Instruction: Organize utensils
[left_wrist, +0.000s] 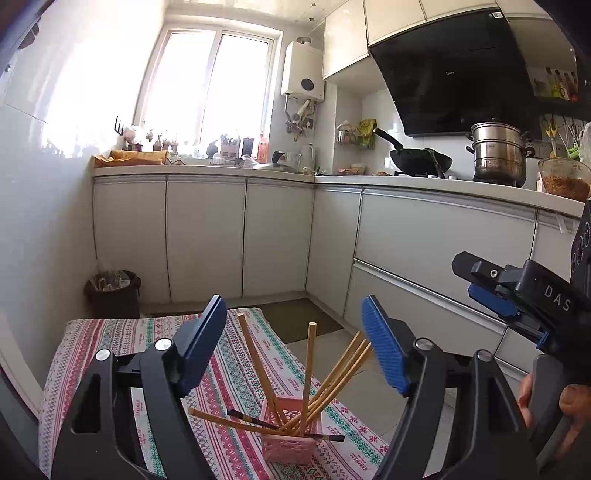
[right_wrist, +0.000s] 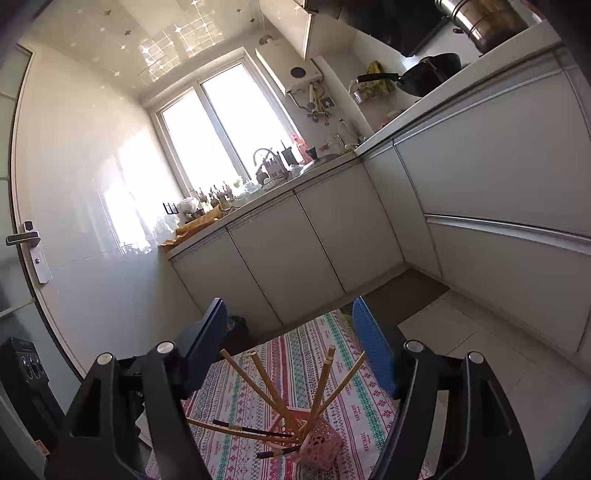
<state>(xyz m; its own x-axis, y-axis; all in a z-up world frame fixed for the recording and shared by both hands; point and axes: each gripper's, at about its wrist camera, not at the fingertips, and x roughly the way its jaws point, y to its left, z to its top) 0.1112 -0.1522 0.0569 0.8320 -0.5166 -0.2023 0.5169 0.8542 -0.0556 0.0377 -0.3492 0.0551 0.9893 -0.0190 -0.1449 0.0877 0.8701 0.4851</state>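
Note:
A pink lattice basket (left_wrist: 290, 448) (right_wrist: 320, 445) stands on a striped patterned tablecloth (left_wrist: 110, 343) (right_wrist: 295, 350). Several wooden chopsticks (left_wrist: 308, 373) (right_wrist: 323, 384) lean out of it in a fan, and a dark chopstick (left_wrist: 243, 417) (right_wrist: 251, 430) lies across its rim. My left gripper (left_wrist: 293, 332) is open above and short of the basket, nothing between its blue pads. My right gripper (right_wrist: 288, 332) is open too, over the same basket, with nothing in it. In the left wrist view the right gripper (left_wrist: 491, 291) shows at the right edge, held by a hand (left_wrist: 565, 410).
White cabinets (left_wrist: 207, 236) and a counter wrap the back and right. A black wok (left_wrist: 421, 160) and a steel pot (left_wrist: 498, 155) sit on the stove. A dark waste bin (left_wrist: 112, 291) stands by the left wall, and a door with a handle (right_wrist: 24, 238) is at the left.

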